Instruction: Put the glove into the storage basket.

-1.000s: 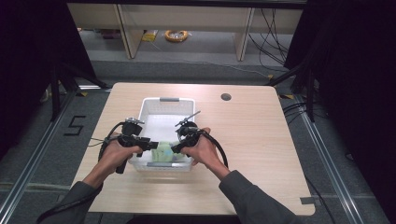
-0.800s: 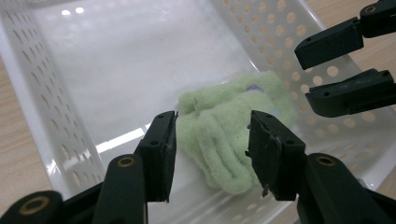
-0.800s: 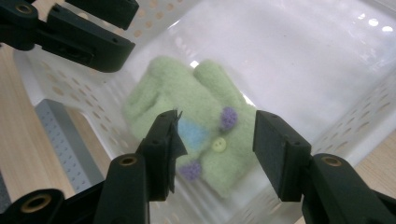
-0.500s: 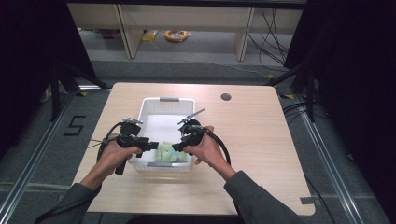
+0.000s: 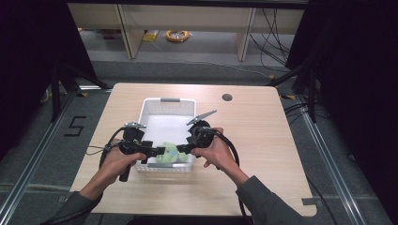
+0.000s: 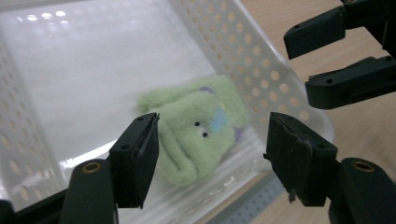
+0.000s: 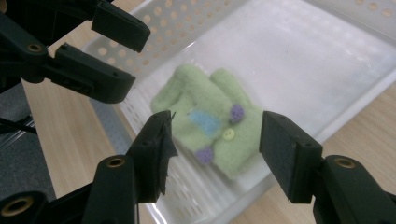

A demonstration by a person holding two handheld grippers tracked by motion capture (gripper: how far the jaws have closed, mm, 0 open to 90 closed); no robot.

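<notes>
white perforated basket (image 5: 150,108), centre of high view, on wooden table (image 5: 263,140). green felt toy (image 5: 168,153) inside, lower edge. left gripper (image 5: 156,151), right gripper (image 5: 182,149): jaws apart, empty, flanking toy.

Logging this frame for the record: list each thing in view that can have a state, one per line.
Basket: upright on the table, open-topped, holding one item.
Green cloth: folded, lying flat at the basket's near end, ungripped.
Left gripper: open, jaws above the cloth.
Right gripper: open, jaws above the cloth.
</notes>
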